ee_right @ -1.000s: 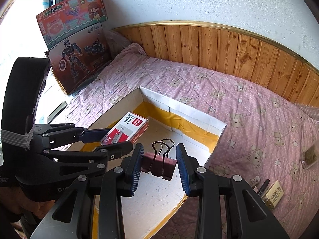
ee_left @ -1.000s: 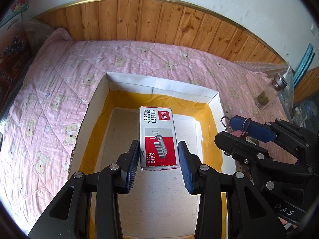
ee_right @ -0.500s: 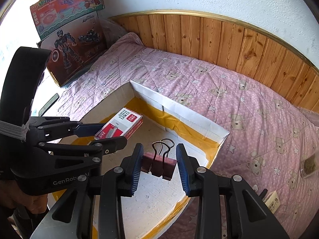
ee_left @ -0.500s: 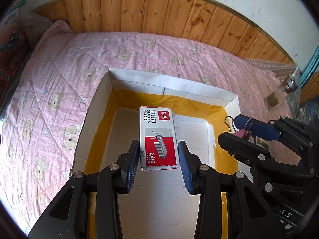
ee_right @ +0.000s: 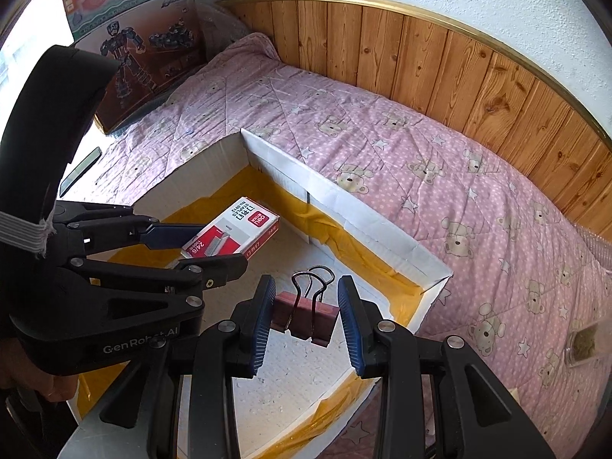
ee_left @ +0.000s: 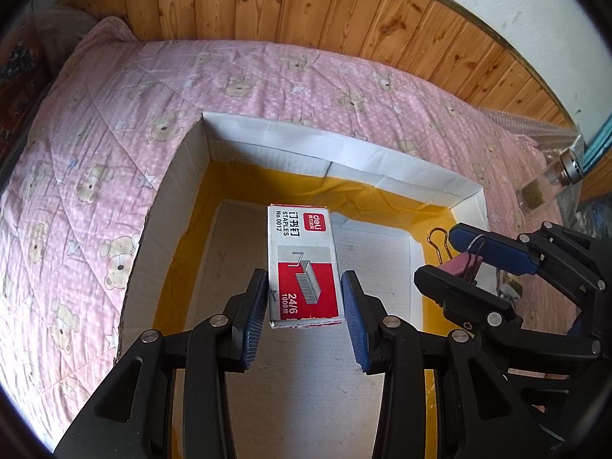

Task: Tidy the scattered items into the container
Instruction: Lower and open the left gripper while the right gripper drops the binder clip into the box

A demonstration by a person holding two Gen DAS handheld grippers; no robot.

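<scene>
Placing step: the left gripper (ee_left: 304, 306) clamps the red-and-white cardboard staple box (ee_left: 302, 264) above the white, yellow-taped open carton (ee_left: 344, 153); the right gripper (ee_right: 306, 315) clamps the pink metal binder clip (ee_right: 306, 315) beside it; next, lower both inside and release; floor bare, walls well clear.

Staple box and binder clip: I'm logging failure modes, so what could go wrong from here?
The left gripper and right gripper hang close together over the box; they might bump when releasing. The staple box is gripped only at its near end, so it could tip or tumble. The binder clip sits nearer the right wall and might land against it.
</scene>
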